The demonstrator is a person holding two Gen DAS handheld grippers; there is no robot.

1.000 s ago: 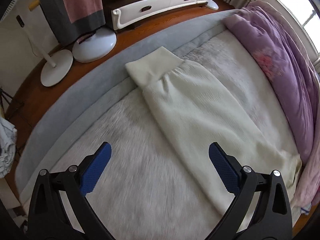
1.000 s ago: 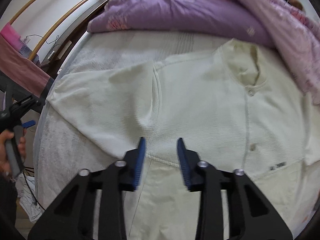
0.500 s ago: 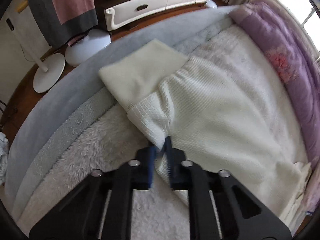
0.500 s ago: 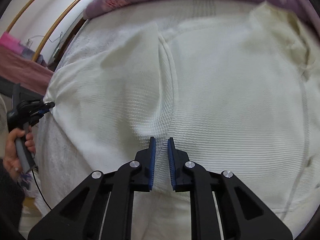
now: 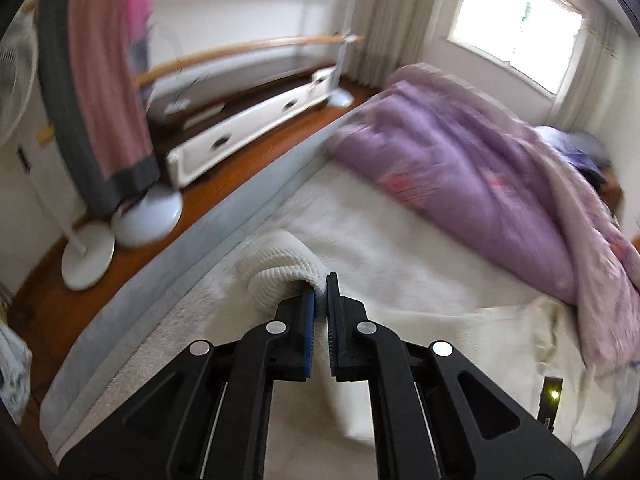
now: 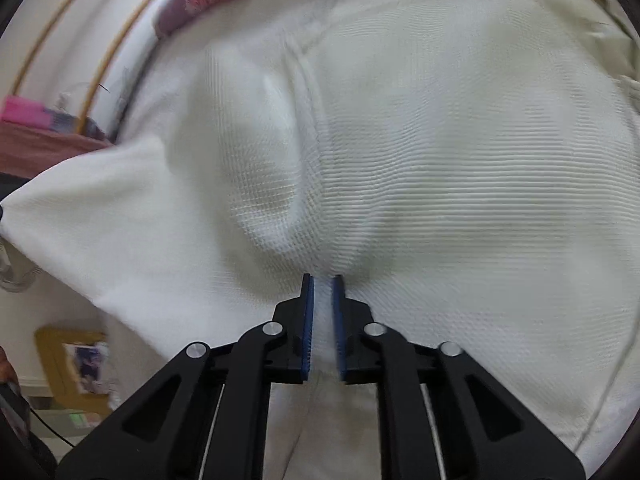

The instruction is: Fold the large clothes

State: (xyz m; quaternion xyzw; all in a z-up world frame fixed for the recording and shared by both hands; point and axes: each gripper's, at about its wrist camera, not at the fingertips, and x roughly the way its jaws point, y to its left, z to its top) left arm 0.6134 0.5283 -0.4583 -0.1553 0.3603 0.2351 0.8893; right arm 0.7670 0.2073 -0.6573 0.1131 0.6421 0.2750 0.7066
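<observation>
Both tools clenched on the cream sweater

Your left tool (image 5: pixel 320 300) pinches the sweater's sleeve (image 5: pixel 280 268), lifted and curled above the bed (image 5: pixel 380 248); your right tool (image 6: pixel 322 304) grips the cream sweater (image 6: pixel 460 160) by its side seam.

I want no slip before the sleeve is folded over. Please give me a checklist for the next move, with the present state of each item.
1. Left gripper closed on the cream knitted sleeve cuff: ok.
2. Right gripper pinching the cream waffle-knit cardigan near the sleeve seam: ok; its jaws have just been closing, fabric between them.
3. Cuff lifted off the white fluffy blanket: ok.
4. Purple quilt apart from the cardigan's body: cannot tell.
5. Cardigan body lying flat: not ok, it bunches ahead of the right gripper.
</observation>
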